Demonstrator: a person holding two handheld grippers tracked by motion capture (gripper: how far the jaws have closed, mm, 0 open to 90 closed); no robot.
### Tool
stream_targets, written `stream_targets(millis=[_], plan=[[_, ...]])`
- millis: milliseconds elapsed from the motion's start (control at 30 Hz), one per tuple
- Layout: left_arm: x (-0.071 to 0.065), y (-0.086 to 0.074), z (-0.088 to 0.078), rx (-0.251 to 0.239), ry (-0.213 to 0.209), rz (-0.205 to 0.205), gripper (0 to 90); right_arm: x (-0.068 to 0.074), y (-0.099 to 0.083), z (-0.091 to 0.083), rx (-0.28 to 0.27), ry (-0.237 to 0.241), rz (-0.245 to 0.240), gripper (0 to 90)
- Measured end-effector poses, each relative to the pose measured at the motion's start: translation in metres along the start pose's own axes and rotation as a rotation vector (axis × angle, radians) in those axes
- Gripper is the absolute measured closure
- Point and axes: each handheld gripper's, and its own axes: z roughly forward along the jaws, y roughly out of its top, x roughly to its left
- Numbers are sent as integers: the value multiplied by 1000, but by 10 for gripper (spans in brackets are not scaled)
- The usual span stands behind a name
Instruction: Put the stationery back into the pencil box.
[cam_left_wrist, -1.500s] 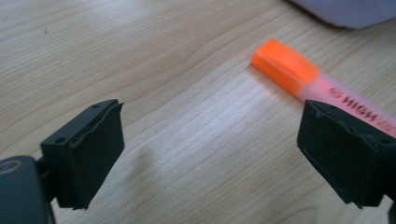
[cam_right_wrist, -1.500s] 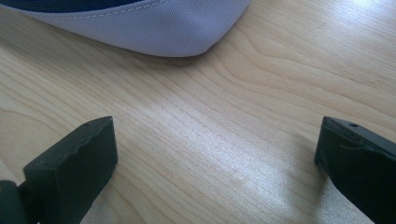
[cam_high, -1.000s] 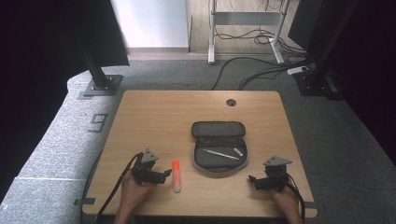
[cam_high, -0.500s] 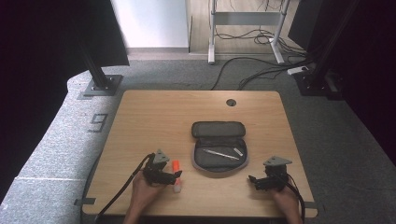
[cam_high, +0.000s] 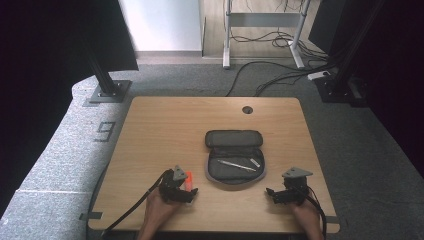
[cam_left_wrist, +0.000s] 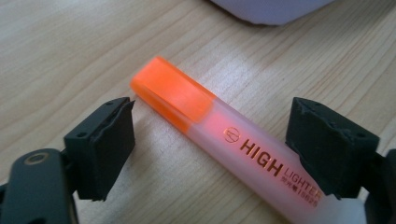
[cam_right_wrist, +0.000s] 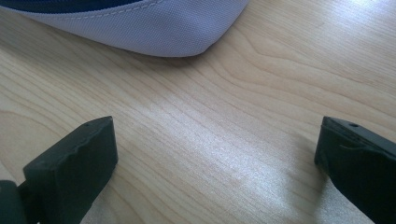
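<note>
Your left claw (cam_left_wrist: 210, 154) has come over the orange translucent plastic highlighter (cam_left_wrist: 219, 140) since the earlier frame, its jaws just closing in yet apart, pads astride the barrel without touching. Bare wooden table (cam_high: 165, 130) lies open beyond. Cap end points up-left away from you, long axis slanting between the jaws. Your right claw (cam_right_wrist: 215, 158) rests parted near the grey fabric pencil case (cam_right_wrist: 154, 28).
</note>
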Motion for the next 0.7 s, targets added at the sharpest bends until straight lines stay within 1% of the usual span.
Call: stream_targets(millis=[67, 167, 233, 367, 433, 600, 700], plan=[[0, -1, -1, -4, -6, -5, 187, 0, 0, 0, 0, 0, 0, 0], [1, -3, -4, -11, -3, -10, 256, 0, 0, 0, 0, 0, 0, 0], [3, -5, -6, -18, 0, -13, 325, 0, 0, 0, 0, 0, 0, 0], [7, -10, -11, -24, 4, -21, 427, 0, 0, 0, 0, 0, 0, 0], [9, -11, -13, -23, 7, -26, 447, 0, 0, 0, 0, 0, 0, 0], [12, -14, -16, -19, 9, -31, 531, 0, 0, 0, 0, 0, 0, 0], [14, -15, -18, -20, 12, -39, 561, 0, 0, 0, 0, 0, 0, 0]])
